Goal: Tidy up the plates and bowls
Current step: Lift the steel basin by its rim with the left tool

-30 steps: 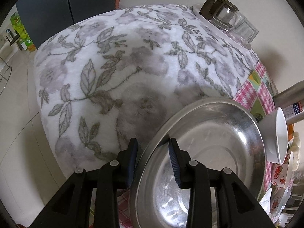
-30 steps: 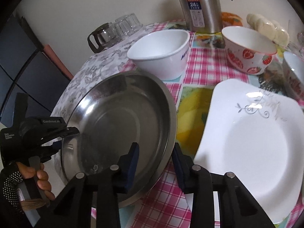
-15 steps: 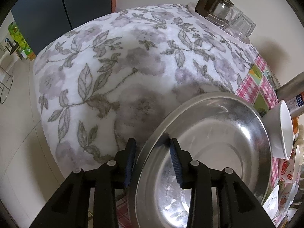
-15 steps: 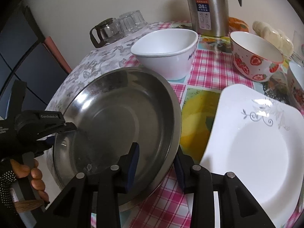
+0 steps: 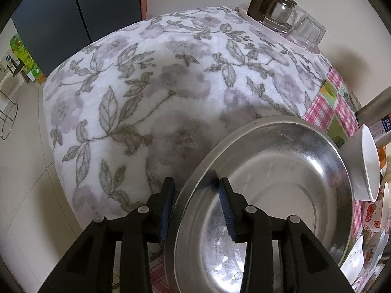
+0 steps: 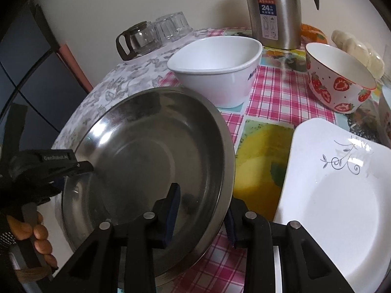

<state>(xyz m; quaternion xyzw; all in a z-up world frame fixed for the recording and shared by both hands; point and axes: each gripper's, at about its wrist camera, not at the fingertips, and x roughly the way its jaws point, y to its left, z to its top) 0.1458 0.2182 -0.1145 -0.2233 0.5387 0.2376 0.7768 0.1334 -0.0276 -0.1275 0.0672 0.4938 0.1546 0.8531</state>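
The steel basin (image 6: 156, 171) has tipped a little more toward the left since a second ago, its far rim now reaching up over the foot of the white bowl (image 6: 215, 66). The right gripper (image 6: 202, 210) has drawn its jaws in a touch around the near rim and they are closing on it now.

Both views ride on the grippers, looking steeply down along their jaws from close above the table (image 5: 171, 92). The left wrist view faces the floral cloth end and the wall; the right wrist view faces the checked end. They share the steel basin (image 5: 281, 183) (image 6: 151, 161), the white bowl (image 6: 215, 70) and the upturned glasses (image 5: 288, 22).
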